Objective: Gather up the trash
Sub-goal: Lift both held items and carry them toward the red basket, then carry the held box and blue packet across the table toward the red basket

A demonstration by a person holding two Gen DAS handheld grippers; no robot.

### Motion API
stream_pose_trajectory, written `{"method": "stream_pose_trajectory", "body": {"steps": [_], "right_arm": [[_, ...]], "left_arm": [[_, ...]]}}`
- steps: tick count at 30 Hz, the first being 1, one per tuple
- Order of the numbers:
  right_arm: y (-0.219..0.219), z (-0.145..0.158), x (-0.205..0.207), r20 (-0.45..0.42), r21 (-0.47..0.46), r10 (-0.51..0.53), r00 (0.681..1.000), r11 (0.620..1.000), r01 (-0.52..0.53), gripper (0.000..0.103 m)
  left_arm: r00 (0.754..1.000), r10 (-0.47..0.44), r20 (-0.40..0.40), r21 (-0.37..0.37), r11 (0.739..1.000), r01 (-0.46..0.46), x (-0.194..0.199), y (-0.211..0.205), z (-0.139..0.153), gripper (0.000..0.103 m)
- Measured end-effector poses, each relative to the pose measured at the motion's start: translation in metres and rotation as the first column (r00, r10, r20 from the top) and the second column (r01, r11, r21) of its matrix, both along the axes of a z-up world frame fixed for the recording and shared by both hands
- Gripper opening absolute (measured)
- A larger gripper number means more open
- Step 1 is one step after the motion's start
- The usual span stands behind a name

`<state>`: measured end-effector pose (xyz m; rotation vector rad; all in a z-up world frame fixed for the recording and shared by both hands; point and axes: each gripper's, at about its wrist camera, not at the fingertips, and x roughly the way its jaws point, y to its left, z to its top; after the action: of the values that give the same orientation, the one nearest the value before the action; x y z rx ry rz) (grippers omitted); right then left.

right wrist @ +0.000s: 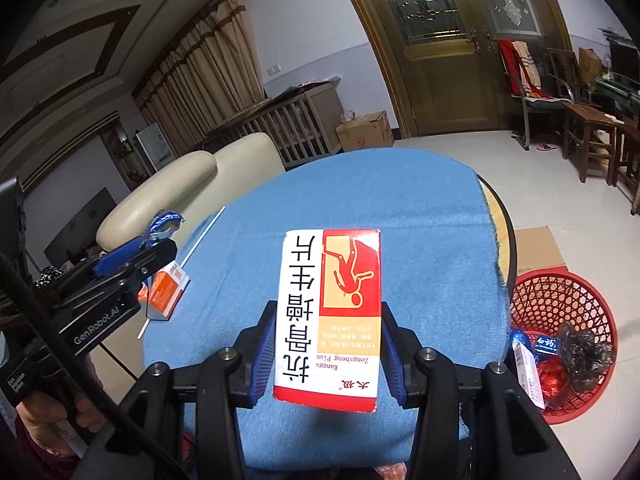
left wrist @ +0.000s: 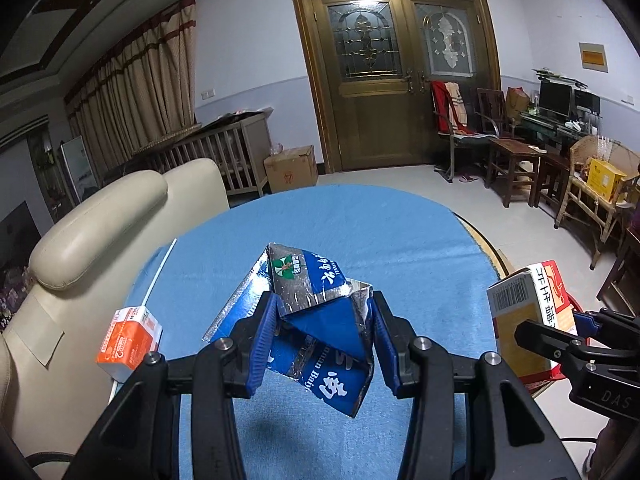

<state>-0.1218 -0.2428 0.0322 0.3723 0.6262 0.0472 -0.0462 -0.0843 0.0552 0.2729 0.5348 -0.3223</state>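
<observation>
Fingers first: your left gripper (left wrist: pixel 324 340) is clamped on the crumpled blue carton (left wrist: pixel 316 312), centre of the left wrist view, lifted clear of the blue cloth (left wrist: pixel 400 232). Your right gripper (right wrist: pixel 326 354) is clamped on the red-and-white medicine box (right wrist: pixel 332 312), centre of the right view, also off the table. Risks: the carton is squashed and gripped on a folded flap, so it may slip or spring out if you swing fast. The box sticks out far past the pads, so it may pivot. The orange box (left wrist: pixel 130 338) and white straw (left wrist: pixel 160 272) at lower left aren't collected yet. Red basket (right wrist: pixel 560 304) at lower right, on the floor beside the table, already holds a black bag, red wrapper, blue pack and a white box. An early drop would miss its rim.
</observation>
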Motion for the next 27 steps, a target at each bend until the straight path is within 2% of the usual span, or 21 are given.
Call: {"method": "stream_pose_trajectory", "body": {"steps": [27], "right_arm": [[-0.003,0.008,-0.026,0.047,0.022,0.0,0.999,1.0,-0.001,0.049]], "left_arm": [[0.999,-0.01,0.04,0.018,1.0,0.01,-0.024,-0.005,0.011,0.048]]}}
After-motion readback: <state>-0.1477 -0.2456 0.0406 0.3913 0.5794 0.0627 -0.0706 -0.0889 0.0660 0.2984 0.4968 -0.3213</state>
